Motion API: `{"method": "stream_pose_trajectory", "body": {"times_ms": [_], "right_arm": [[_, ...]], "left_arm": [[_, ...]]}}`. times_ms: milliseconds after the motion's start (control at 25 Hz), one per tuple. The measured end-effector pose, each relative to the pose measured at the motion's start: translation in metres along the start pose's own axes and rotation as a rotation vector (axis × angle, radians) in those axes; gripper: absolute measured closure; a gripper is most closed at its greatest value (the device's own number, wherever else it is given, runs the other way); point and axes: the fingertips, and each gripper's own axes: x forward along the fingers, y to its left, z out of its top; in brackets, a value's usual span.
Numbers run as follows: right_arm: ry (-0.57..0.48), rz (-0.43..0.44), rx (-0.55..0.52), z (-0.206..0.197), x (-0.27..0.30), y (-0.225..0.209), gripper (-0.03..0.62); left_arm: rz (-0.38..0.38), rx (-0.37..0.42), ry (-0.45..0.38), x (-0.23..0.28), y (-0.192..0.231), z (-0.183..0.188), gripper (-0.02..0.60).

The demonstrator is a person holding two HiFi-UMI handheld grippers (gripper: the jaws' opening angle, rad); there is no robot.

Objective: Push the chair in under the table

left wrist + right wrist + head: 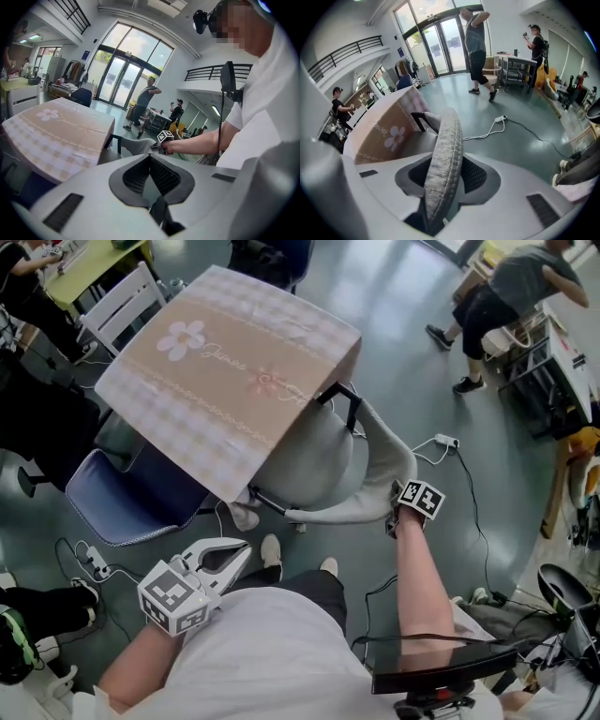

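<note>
your right tongs (450, 164): loose astride the chair backrest (444, 140); table (225, 362) beyond it
your left tongs (150, 157): closed, empty, farther off

I'm in a big open work hall, more a lab than a home. Tall glass doors (119, 79) fill one wall, and a balcony railing (344, 56) runs along an upper level. The floor (422, 381) is smooth and grey-green, with a power strip (446, 441) lying loose on it. Other people are busy around me: one person (511, 296) bends over a cluttered workbench (562, 343), and a second person (536, 44) stands by a desk (518, 63). The table (230, 371) near me has a checked cloth.
</note>
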Motion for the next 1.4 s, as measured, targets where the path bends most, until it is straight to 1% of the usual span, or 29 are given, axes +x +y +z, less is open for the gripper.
{"method": "stream_pose_trajectory", "body": {"times_ms": [120,280,360,400,560,680,760,880,1000,1160,1400], "right_arm": [[-0.050,-0.027,-0.061,0.003,-0.023,0.000,0.421],[-0.082,0.008,-0.154,-0.005,-0.073,0.014,0.419],[-0.083,0.048,-0.208,-0.019,-0.099,0.027,0.423],[-0.084,0.075,-0.236,-0.027,-0.112,0.035,0.438],[-0.094,0.210,-0.345,-0.065,-0.163,0.069,0.549],[-0.084,0.327,-0.388,-0.096,-0.201,0.089,0.577],[-0.082,0.381,-0.414,-0.114,-0.223,0.097,0.580],[-0.080,0.430,-0.473,-0.141,-0.255,0.101,0.580],[-0.084,0.476,-0.532,-0.163,-0.281,0.103,0.580],[-0.102,0.510,-0.616,-0.181,-0.311,0.103,0.580],[-0.147,0.555,-0.662,-0.207,-0.354,0.108,0.580]], "left_arm": [[-0.021,0.008,-0.003,-0.004,-0.002,-0.003,0.571],[-0.069,0.020,-0.006,0.001,-0.007,-0.007,0.571],[-0.090,0.031,-0.007,0.005,-0.014,-0.008,0.571],[-0.099,0.042,-0.010,0.007,-0.019,-0.007,0.571],[-0.132,0.087,-0.033,0.018,-0.049,-0.002,0.571],[-0.147,0.115,-0.037,0.028,-0.075,0.002,0.571],[-0.156,0.134,-0.036,0.036,-0.092,0.004,0.571],[-0.172,0.162,-0.030,0.041,-0.122,0.002,0.571],[-0.162,0.183,-0.024,0.043,-0.147,-0.004,0.571],[-0.166,0.185,-0.049,0.041,-0.176,-0.010,0.571],[-0.155,0.172,-0.047,0.025,-0.208,-0.035,0.571]]}}
